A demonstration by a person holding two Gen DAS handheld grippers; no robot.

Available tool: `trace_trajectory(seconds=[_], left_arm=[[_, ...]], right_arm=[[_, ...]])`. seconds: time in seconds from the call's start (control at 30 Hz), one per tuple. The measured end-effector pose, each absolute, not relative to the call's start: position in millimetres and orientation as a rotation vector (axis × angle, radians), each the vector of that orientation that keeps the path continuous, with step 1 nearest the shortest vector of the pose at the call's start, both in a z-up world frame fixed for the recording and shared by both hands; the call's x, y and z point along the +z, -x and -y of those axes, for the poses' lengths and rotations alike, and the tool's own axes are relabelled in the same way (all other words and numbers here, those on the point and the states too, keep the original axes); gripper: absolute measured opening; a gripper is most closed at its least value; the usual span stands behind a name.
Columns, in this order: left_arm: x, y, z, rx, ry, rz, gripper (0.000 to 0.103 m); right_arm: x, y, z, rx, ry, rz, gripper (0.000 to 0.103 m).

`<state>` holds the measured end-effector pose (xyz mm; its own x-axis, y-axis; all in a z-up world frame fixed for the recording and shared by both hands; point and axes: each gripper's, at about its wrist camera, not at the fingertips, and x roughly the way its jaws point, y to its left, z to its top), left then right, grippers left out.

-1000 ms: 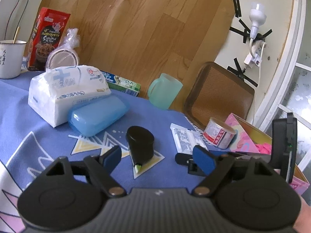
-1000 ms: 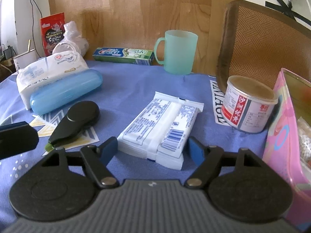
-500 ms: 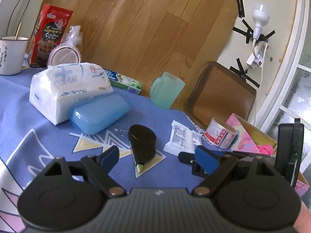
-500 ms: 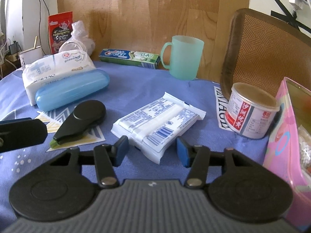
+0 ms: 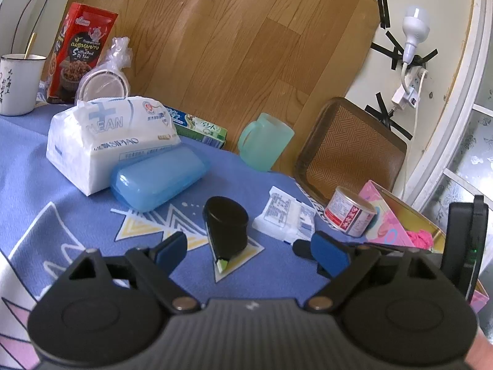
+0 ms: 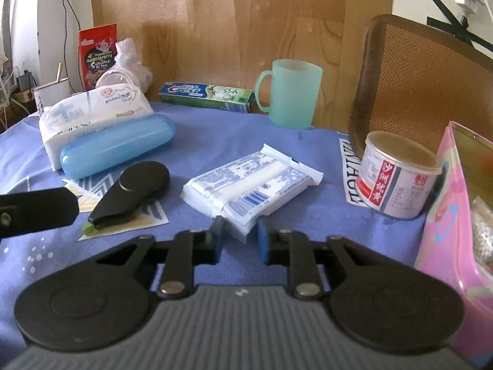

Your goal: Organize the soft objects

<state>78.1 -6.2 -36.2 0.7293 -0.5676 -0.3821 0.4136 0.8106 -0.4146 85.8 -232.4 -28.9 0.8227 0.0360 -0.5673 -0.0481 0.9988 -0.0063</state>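
Observation:
A small white tissue pack (image 6: 249,185) lies on the blue tablecloth (image 6: 215,135). Its near corner sits between the blue pads of my right gripper (image 6: 240,237), whose jaws are closing and touch it on both sides. In the left wrist view the same pack (image 5: 283,219) lies right of centre. My left gripper (image 5: 249,249) stands open just above the cloth, with a black dispenser (image 5: 226,225) beyond its fingers and nothing between them. A large white tissue pack (image 5: 107,135) rests at the back left, with a blue case (image 5: 160,175) against it.
A tin can (image 6: 397,178) and a pink box (image 6: 446,203) stand close on the right. A green mug (image 6: 292,92), a toothpaste box (image 6: 206,92), a red packet (image 5: 80,52) and a white mug (image 5: 18,83) line the back. A woven chair back (image 5: 351,151) rises behind the table.
The right jaws have narrowed from wide apart to close around the small pack's near end, and the pack has turned a little. The left jaws have widened slightly.

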Motion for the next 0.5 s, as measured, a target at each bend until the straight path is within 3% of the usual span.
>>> trace_trajectory(seconds=[0.23,0.5], left_arm=[[-36.1,-78.3,6.8,-0.55,0.313,-0.525,0.092],[-37.2,-80.7,6.7,-0.549,0.32,-0.54,0.092]], right_arm=[[-29.0,-86.1,232.1,0.045,0.025,-0.602,0.021],[-28.7,-84.9,231.1,0.042,0.04,-0.599,0.011]])
